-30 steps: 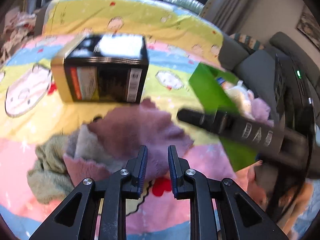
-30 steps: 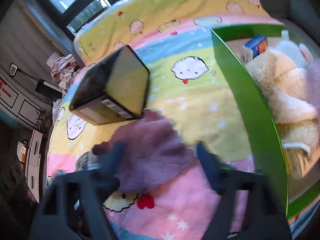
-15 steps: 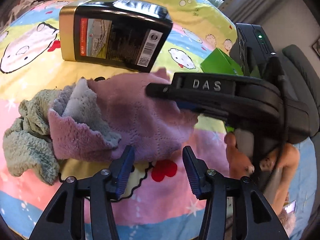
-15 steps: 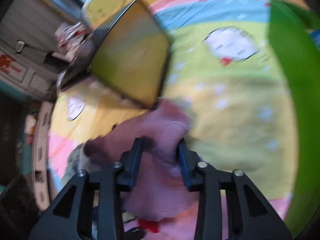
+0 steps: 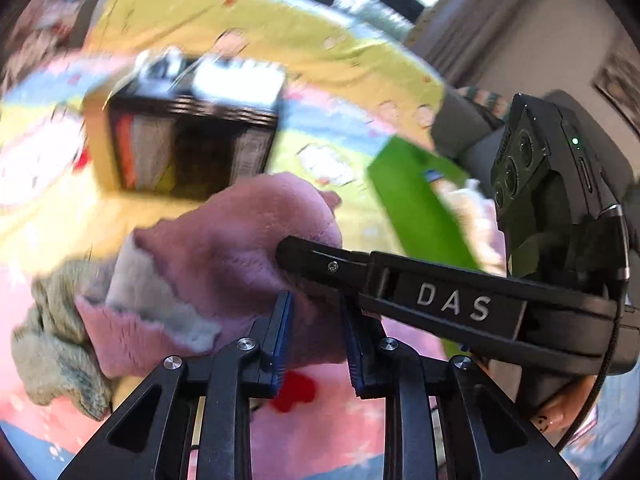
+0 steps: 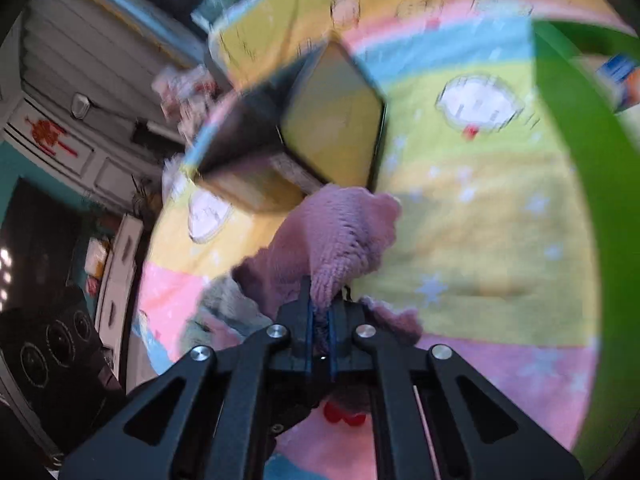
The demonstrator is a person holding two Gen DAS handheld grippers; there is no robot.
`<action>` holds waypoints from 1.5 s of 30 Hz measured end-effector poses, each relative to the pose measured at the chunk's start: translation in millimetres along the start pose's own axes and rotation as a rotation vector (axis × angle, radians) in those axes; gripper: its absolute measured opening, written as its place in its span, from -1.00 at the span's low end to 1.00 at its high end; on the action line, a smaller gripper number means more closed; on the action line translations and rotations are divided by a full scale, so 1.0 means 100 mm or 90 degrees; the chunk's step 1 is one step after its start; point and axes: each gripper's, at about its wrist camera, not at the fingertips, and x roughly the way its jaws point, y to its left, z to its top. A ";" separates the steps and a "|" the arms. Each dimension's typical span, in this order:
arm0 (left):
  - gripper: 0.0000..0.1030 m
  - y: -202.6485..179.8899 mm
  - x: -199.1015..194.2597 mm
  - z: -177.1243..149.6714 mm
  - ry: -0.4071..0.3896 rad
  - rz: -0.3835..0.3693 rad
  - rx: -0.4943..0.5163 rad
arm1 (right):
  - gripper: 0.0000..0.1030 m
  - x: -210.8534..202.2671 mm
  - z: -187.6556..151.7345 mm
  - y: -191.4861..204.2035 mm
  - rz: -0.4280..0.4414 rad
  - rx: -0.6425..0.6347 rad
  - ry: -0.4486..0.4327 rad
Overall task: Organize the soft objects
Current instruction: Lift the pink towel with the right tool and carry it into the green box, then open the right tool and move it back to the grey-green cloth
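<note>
Gripping the purple cloth, your right tool had its jaws pinched tight on a bunched fold, with fabric squeezed between the blue pads. Your left tool was closed on the near edge of the same purple cloth, its pads pressed into the pile from both sides. In the left wrist view, your right tool reached in from the right and bit into the cloth just above the left tool's fingers.

The cloth was lifted into a hump above the cartoon-print blanket; whether its lower edge touched the blanket could not be read. A pale green cloth lay crumpled against its left side, touching it.

A black and gold box sat on the blanket just behind the cloth, blurred. The green bin stood at the right, with a cream plush item and a blue-labelled carton inside. Part of your hand showed beneath the right tool's body.
</note>
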 end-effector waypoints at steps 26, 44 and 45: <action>-0.52 -2.19 0.24 0.72 -0.069 -0.189 0.286 | -0.88 -2.35 0.10 -0.73 -0.037 0.142 -0.462; -0.52 -1.81 1.25 0.61 0.069 -0.085 0.203 | -0.89 -1.54 0.33 -1.65 -0.113 0.322 -0.265; -0.52 -1.81 1.25 0.61 0.069 -0.080 0.204 | -0.89 -1.53 0.33 -1.66 -0.113 0.325 -0.264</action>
